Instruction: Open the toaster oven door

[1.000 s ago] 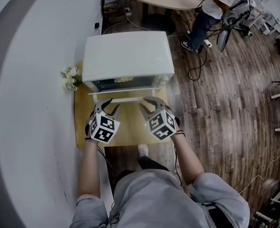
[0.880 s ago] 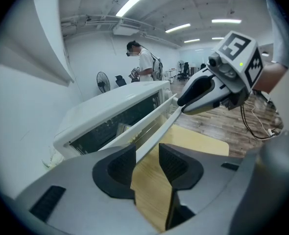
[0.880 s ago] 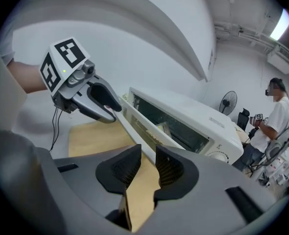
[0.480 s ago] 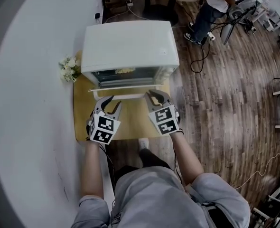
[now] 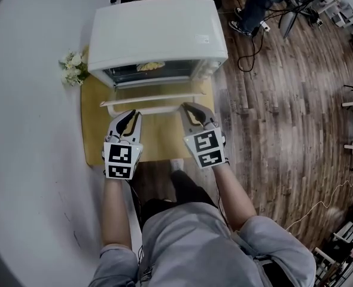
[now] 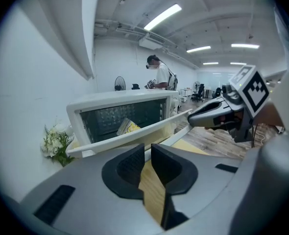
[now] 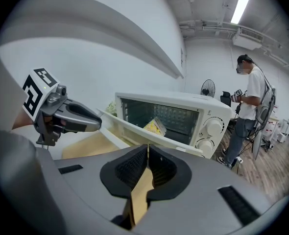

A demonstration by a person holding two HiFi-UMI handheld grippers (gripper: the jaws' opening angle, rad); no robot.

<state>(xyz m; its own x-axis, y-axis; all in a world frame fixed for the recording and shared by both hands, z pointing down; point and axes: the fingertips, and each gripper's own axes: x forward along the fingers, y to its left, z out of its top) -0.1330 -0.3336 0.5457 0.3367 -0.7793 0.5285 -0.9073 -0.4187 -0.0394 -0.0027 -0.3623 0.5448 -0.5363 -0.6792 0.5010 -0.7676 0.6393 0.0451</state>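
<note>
The jaws of the left gripper (image 6: 147,148) have just been closing, and they're down to a slim gap with nothing in it. The right gripper (image 7: 148,150) has just closed too, jaws together and empty. Both sit near the handle edge of the toaster oven door (image 5: 152,99), which hangs partly open over the wooden tabletop (image 5: 164,139).

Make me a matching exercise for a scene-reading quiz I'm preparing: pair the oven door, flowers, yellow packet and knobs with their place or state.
1 oven door
2 flowers
3 yellow packet
4 knobs

A inside the toaster oven
B partly open, tilted outward
C on the front panel, right of the opening
D outside the oven, at its left side

Pairs: 1-B, 2-D, 3-A, 4-C
</note>
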